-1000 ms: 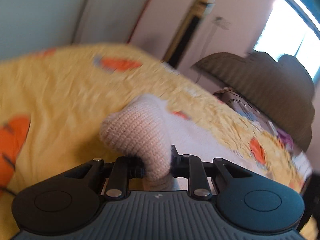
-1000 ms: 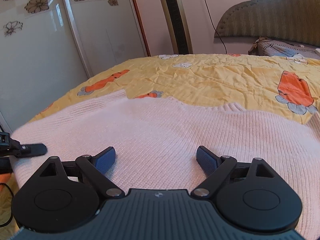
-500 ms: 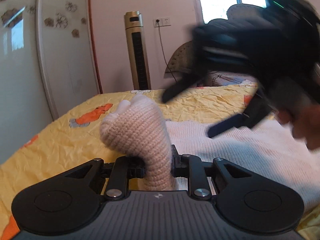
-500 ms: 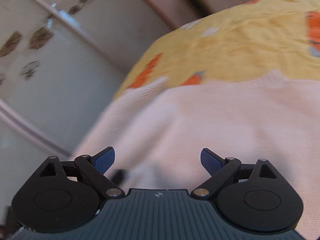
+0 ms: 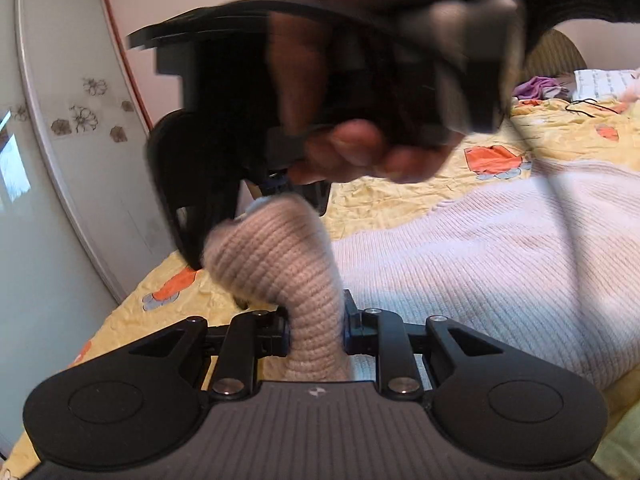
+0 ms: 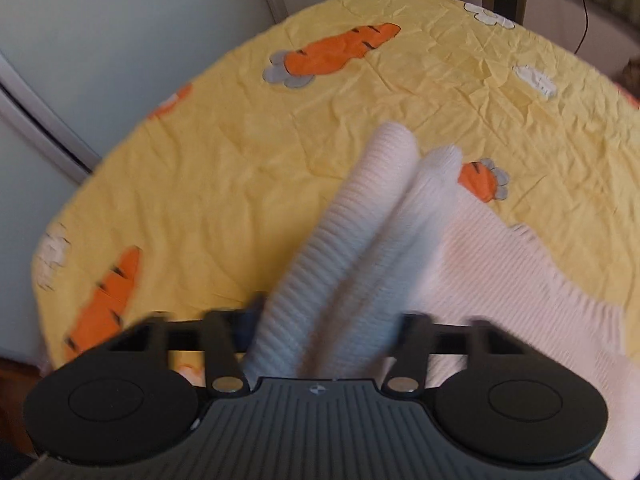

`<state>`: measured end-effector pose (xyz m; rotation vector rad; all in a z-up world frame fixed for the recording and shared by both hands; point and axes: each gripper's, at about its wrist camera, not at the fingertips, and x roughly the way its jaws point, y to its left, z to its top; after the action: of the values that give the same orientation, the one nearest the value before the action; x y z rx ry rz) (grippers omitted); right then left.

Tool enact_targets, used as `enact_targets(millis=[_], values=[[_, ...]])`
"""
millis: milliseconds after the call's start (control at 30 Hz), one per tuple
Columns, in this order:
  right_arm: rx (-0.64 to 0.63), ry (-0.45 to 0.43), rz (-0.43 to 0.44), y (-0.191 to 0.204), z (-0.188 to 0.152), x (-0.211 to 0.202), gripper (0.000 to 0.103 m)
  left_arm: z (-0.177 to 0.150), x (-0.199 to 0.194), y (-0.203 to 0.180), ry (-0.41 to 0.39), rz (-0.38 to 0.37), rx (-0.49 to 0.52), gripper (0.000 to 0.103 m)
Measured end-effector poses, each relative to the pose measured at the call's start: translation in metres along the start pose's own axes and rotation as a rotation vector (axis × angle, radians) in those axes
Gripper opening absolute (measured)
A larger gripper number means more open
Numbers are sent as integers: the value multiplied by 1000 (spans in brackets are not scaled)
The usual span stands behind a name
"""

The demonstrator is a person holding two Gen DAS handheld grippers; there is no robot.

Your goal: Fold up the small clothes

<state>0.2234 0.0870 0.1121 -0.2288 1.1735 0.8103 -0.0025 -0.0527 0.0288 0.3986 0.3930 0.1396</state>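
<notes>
Left claw [image 5: 316, 330]: jaws narrow, clamped on a bunched fold of the pink knit sweater [image 5: 480, 256], which rises toward 12 o'clock. Rest of the sweater lies on the yellow carrot-print bedsheet [image 6: 224, 160], toward 3 o'clock. Right claw [image 6: 326, 330]: jaws have just been closing; two rolled sweater folds now pinched between them, pointing to 1 o'clock.

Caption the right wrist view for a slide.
Right gripper shut on a bunched fold of pink knit sweater above the carrot-print yellow bedsheet.
</notes>
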Motion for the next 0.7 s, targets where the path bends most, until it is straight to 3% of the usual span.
enact_targets(millis=[100,233,400,533,600,700], values=[[-13,-67,20,-13,-14,-11,30,7,-8,-3,-24,-36,18,21],[13,-165,78,-46,-42,-48,29,21,-33,-18,-105,-115,64,21],[175,-301,134,-117,-116,-107,29,31,-56,-65,-194,-269,138,22],[347,-354,126,-175,-191,-126,29,31,-60,-113,-172,-394,191,22],[422,-351,107,-196,-223,-124,29,25,-57,-131,-153,-418,223,22],[499,-373,112,-216,-257,-112,28,13,-56,-149,-178,-378,312,23]])
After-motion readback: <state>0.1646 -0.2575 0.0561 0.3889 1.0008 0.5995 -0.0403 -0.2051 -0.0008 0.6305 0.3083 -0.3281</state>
